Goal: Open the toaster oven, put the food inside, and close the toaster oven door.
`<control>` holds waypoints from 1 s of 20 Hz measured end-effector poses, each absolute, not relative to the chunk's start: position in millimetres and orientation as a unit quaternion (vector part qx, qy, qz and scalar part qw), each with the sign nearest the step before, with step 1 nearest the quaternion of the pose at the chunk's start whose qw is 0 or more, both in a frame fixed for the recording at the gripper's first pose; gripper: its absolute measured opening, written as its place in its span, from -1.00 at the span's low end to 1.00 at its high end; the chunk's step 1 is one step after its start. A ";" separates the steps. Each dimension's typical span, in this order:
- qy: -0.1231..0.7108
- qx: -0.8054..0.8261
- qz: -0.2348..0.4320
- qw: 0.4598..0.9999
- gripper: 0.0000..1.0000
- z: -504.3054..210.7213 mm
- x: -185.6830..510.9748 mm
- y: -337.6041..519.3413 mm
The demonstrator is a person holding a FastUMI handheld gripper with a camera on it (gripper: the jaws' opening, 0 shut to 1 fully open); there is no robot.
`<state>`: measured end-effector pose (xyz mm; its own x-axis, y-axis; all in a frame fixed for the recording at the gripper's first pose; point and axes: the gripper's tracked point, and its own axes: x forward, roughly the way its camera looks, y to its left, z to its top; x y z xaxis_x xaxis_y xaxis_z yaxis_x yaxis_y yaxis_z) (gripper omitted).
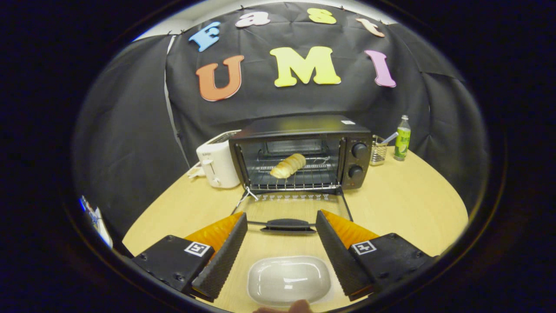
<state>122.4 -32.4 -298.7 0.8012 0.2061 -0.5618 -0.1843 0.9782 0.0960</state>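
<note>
Hand-held gripper (281, 217) is wide open and holds nothing; its fingers stand apart on either side of an empty white dish (289, 279) on the bench (404, 204). Just ahead of the fingertips lies the oven door (292, 208), folded down flat, its dark handle (288, 224) between the two tips and touching neither. Beyond it the toaster oven (302, 152) stands open. A bread roll (288, 165) lies on the wire rack (295, 179) inside the cavity, tilted diagonally. Two knobs (359, 150) sit on the oven's right panel. A white toaster (216, 163) stands just beside the oven's left wall. To the oven's right are a wire basket (378, 152) and, beside that, a green bottle (402, 139), upright. A fingertip (299, 307) shows at the dish's near rim.
</note>
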 end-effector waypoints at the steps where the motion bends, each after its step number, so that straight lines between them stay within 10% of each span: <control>1: 0.313 0.021 0.103 0.944 1.00 -313.5 122.4 -31.4; 20: 0.422 -0.003 0.031 0.906 1.00 -415.1 151.2 -29.7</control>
